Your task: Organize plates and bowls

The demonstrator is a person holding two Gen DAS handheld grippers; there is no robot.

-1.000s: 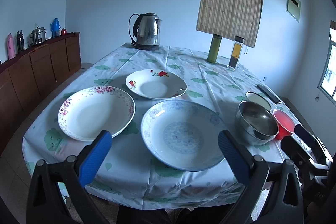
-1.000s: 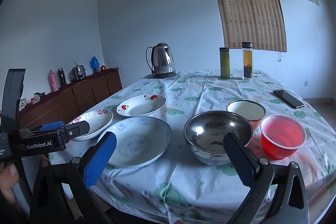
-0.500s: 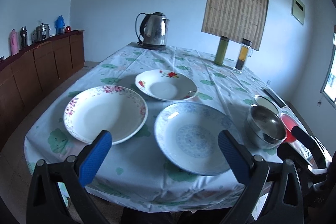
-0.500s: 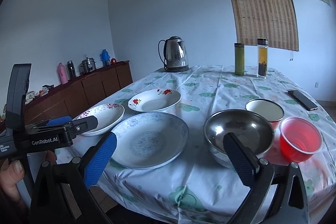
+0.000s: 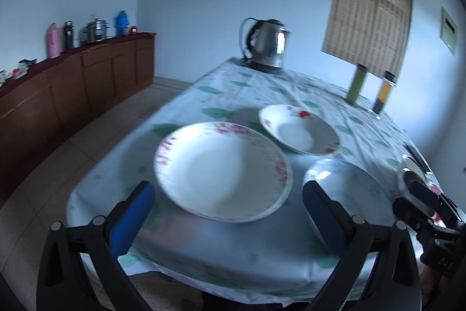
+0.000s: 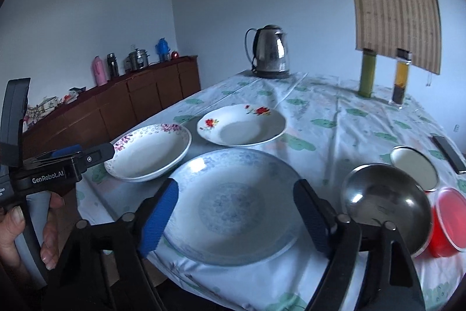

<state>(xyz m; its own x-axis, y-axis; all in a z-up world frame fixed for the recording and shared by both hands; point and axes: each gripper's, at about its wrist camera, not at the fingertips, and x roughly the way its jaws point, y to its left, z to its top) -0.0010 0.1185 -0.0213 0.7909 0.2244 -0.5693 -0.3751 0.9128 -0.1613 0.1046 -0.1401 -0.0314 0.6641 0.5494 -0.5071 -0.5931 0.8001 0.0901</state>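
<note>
Dishes on the table [image 6: 335, 112] before any is lifted; both tongs empty, jaws apart.

Largest first: the blue plate [image 6: 233, 203] lies at the near edge in front of the right gripper [image 6: 236, 212]; the pink plate [image 5: 222, 171] lies beside it, ahead of the left gripper [image 5: 227, 212]; the red-flower plate [image 6: 241, 126] sits behind both. The steel bowl [image 6: 384, 203], white bowl [image 6: 413, 168] and red cup [image 6: 450, 209] cluster to the right. The plates look stiff, glazed, slippery and breakable; the raised rim is probably the best hold. The steel bowl is likely light and hard to damage.
</note>
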